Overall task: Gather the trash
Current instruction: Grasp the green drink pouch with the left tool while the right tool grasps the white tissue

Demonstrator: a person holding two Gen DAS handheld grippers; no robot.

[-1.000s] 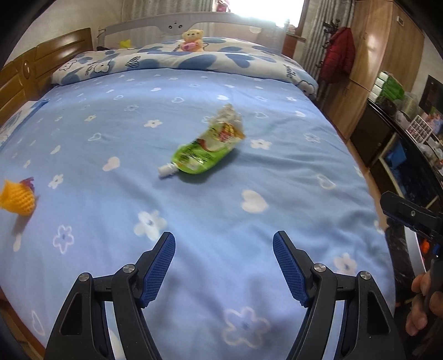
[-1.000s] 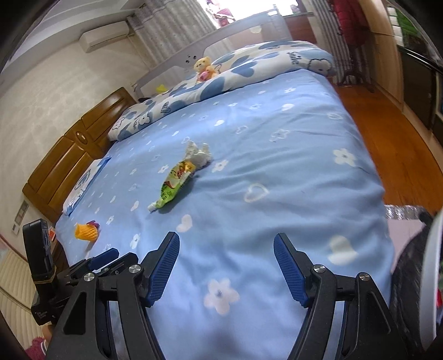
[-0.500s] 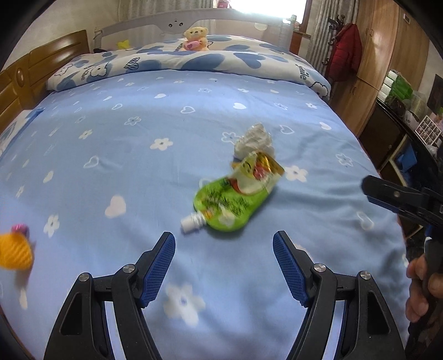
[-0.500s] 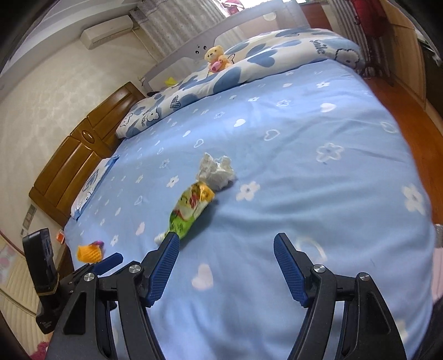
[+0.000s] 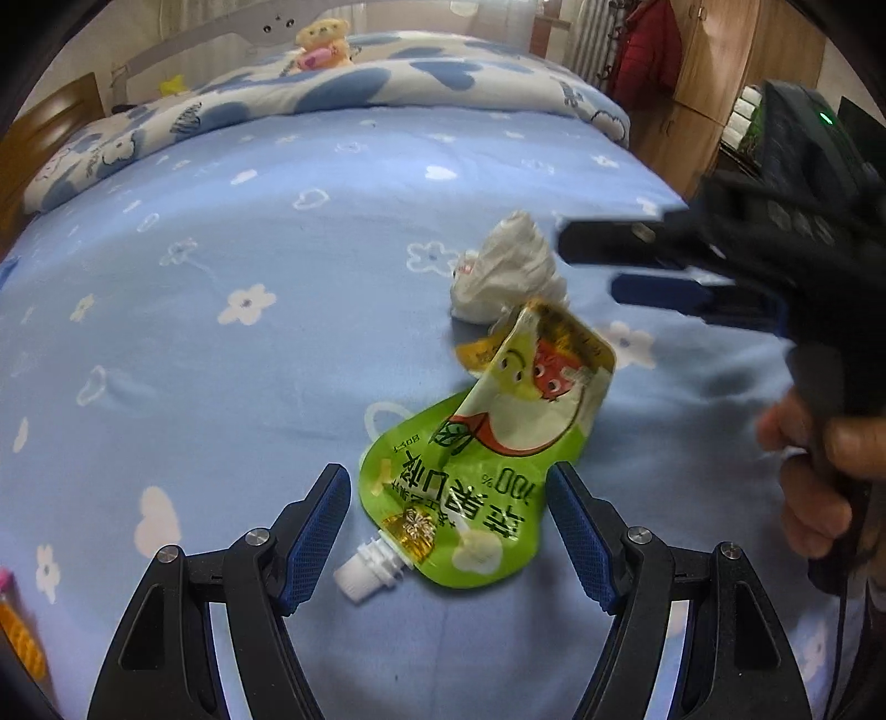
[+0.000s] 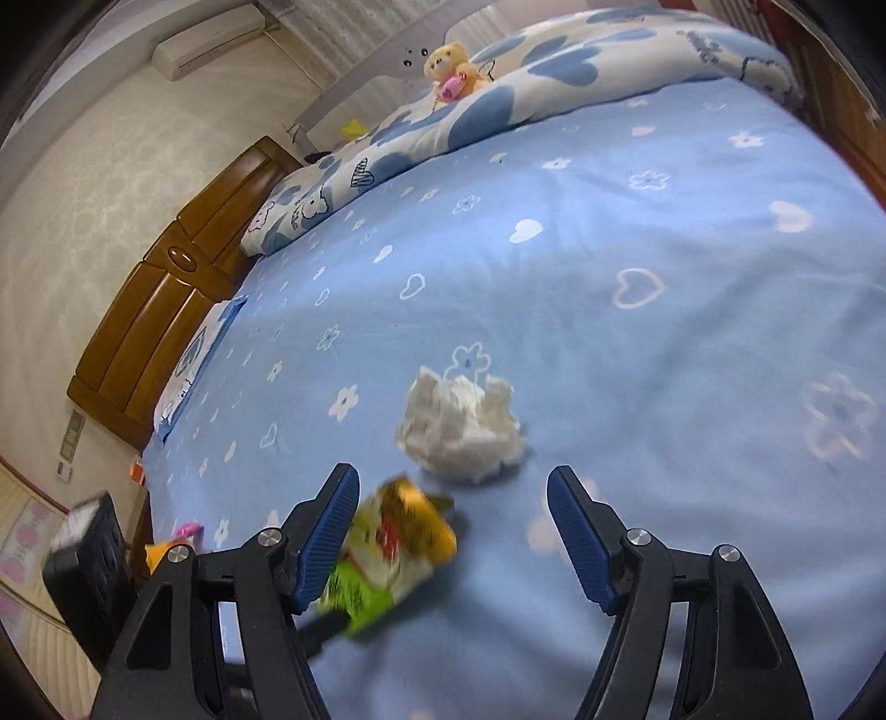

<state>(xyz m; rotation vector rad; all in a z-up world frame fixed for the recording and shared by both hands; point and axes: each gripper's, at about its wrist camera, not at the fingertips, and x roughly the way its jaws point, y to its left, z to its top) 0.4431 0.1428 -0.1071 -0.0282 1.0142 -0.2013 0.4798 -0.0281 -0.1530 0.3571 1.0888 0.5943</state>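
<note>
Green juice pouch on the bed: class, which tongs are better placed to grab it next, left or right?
Left. The left tongs are open with the green juice pouch lying between their fingers. The right tongs are aimed nearer the crumpled tissue.

Lying on the blue bedsheet (image 5: 277, 360) are one green drink pouch (image 5: 476, 482), one crumpled white tissue (image 5: 509, 277) and one orange wrapper (image 6: 158, 554); one teddy bear (image 5: 324, 41) is sitting far off.

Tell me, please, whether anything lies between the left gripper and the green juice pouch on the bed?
Nothing visible does. The left gripper is open, and the green juice pouch already lies flat on the bedsheet between its fingers, spout toward the gripper. The crumpled tissue sits beyond the pouch, and the right gripper is off to the side.
</note>
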